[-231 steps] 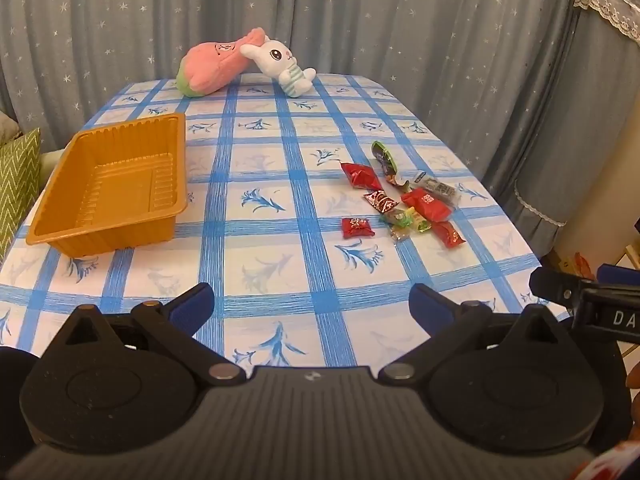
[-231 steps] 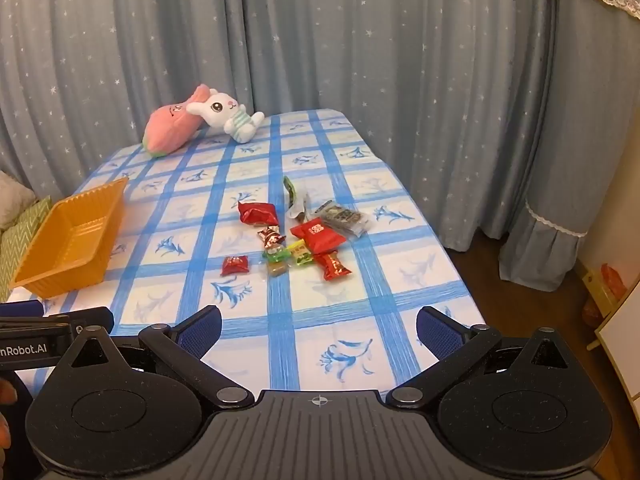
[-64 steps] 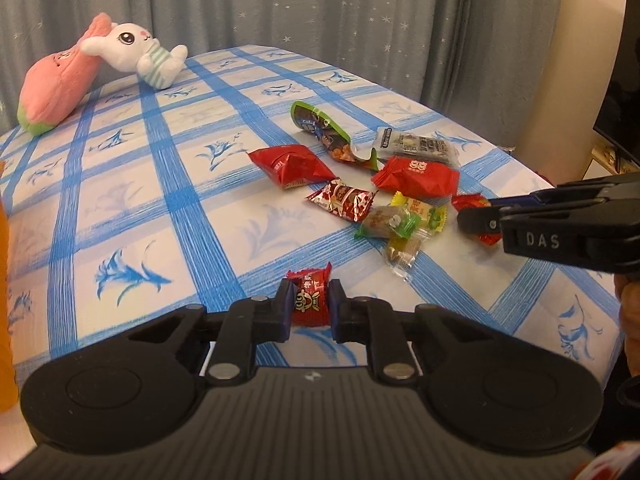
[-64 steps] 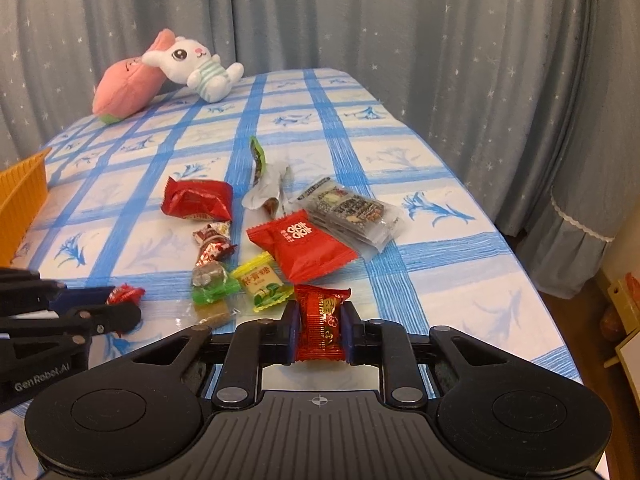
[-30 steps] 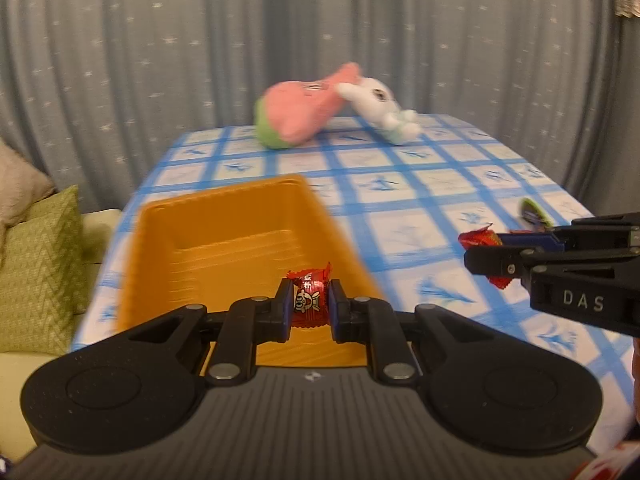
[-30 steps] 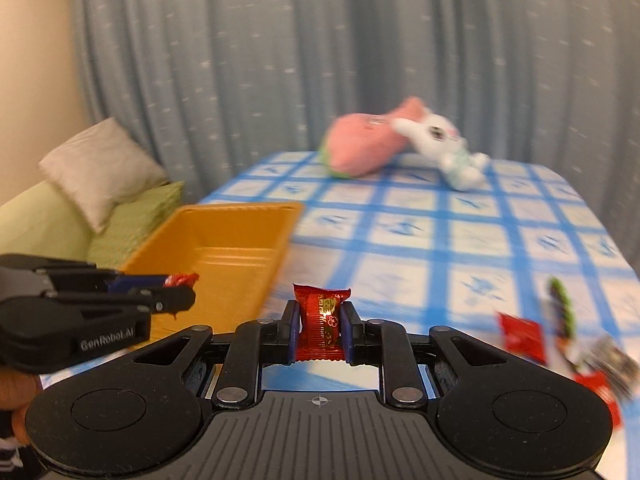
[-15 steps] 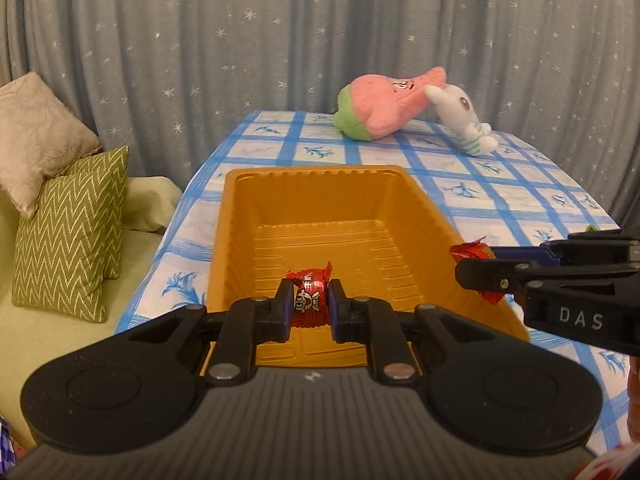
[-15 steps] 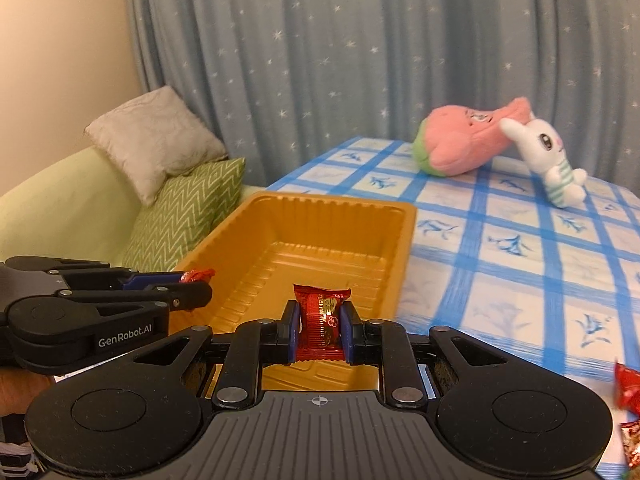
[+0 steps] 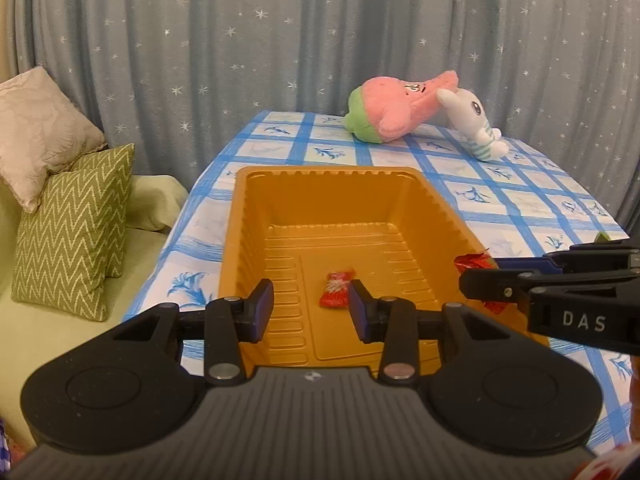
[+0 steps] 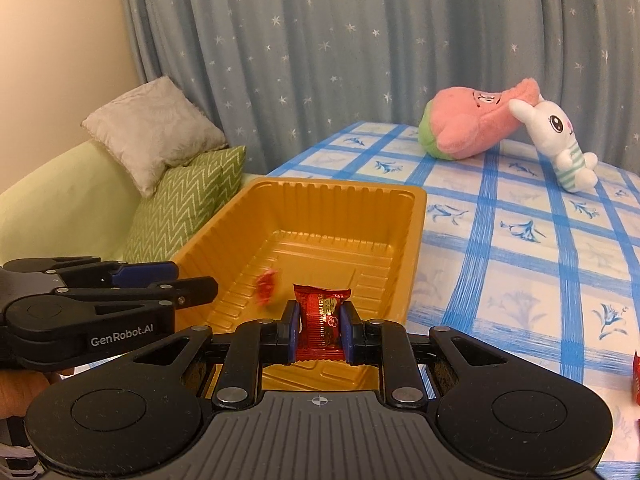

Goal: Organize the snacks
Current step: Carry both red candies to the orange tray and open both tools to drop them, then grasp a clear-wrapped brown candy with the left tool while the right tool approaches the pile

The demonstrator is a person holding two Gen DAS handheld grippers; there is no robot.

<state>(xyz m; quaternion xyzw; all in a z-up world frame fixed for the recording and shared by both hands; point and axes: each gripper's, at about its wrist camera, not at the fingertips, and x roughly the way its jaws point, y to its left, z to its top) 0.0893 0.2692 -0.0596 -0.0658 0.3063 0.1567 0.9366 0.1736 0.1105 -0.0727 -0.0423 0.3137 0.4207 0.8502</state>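
Observation:
An orange plastic tray [image 9: 256,216] stands on the blue-checked table; it also shows in the right wrist view [image 10: 412,240]. My left gripper [image 9: 311,310] is open above the tray's near end. A small red candy [image 9: 336,289] lies loose on the tray floor just beyond it; in the right wrist view the candy [image 10: 266,286] looks blurred. My right gripper [image 10: 319,330] is shut on a red snack packet [image 10: 322,322] and holds it over the tray's near right corner. The right gripper [image 9: 476,280] also shows at the right of the left wrist view.
A pink plush [image 9: 394,112] and a white bunny plush [image 9: 476,124] lie at the table's far end. Cushions [image 9: 68,220] on a green sofa sit left of the table. Another red packet [image 10: 636,376] shows at the right edge. Grey starred curtains hang behind.
My left gripper has opened and let go of the small red candy, which has dropped into the tray. My right gripper still holds its packet, now nearer over the tray.

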